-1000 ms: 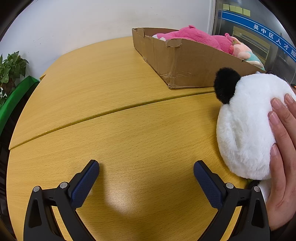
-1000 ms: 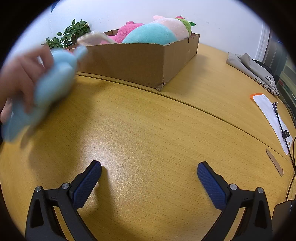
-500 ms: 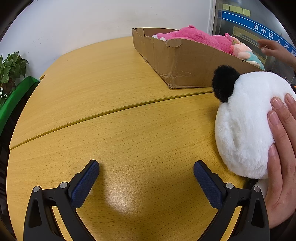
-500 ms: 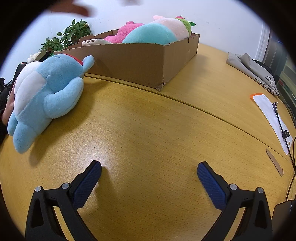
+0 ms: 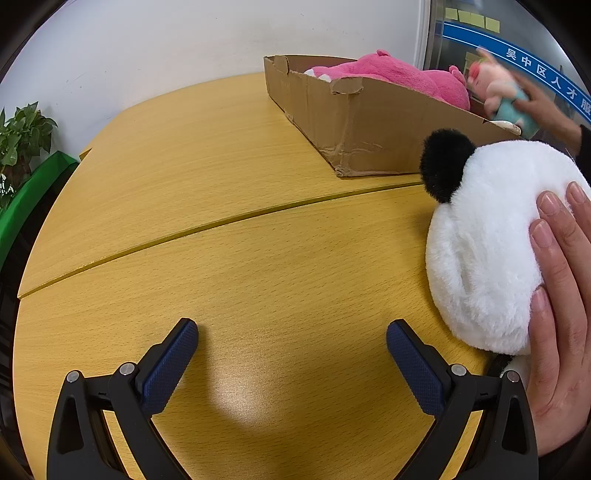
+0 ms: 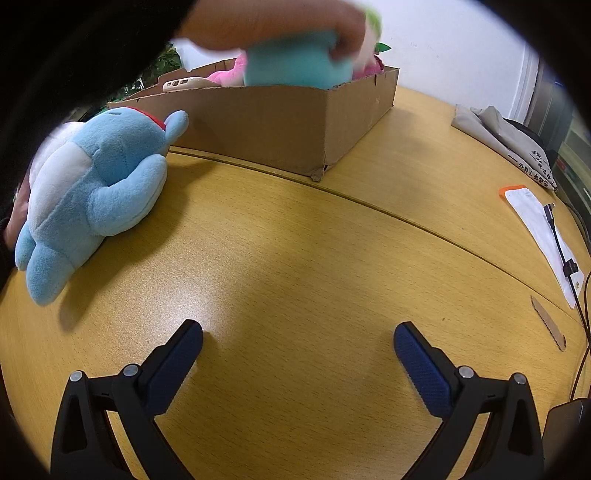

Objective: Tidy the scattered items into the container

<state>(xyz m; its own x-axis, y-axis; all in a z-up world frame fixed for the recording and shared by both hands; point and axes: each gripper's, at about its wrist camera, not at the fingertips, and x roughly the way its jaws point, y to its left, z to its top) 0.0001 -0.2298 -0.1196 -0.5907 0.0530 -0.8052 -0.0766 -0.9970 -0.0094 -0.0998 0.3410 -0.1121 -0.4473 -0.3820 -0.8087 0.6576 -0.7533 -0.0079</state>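
Left hand-held gripper (image 5: 291,334): fingers spread wide, nothing between them, low over the worktop (image 5: 229,177).
Right hand-held gripper (image 6: 297,336): fingers also spread wide and empty, above bare wood.
Box (image 5: 369,125): open cardboard box at 1 o'clock in the left view, at 12 o'clock in the right view, standing on the far panel of the worktop just beyond the curved seam.
Pink plush (image 5: 388,75): lies inside the box, rising above its rim.
Panda (image 5: 487,240): white plush with a black ear, at 3 o'clock in the left view, on the worktop close to the box's near wall; a bare hand (image 5: 561,302) presses flat against its right side.
Blue plush (image 6: 92,192): lies on its back at 9 o'clock in the right view, outside the box, its head near the box's near wall.
Teal plush (image 6: 295,68): blurred, held by another hand (image 6: 273,26) over the box; whether it touches the contents cannot be told.
Phone case (image 6: 184,84): pale, rests on the box's left end.
Grey cloth (image 6: 506,140): at 2 o'clock in the right view.
Paper (image 6: 543,236): white sheet with an orange end and a cable across it, at 3 o'clock.
Plant (image 5: 22,133): at 9 o'clock in the left view, beyond the worktop's edge.
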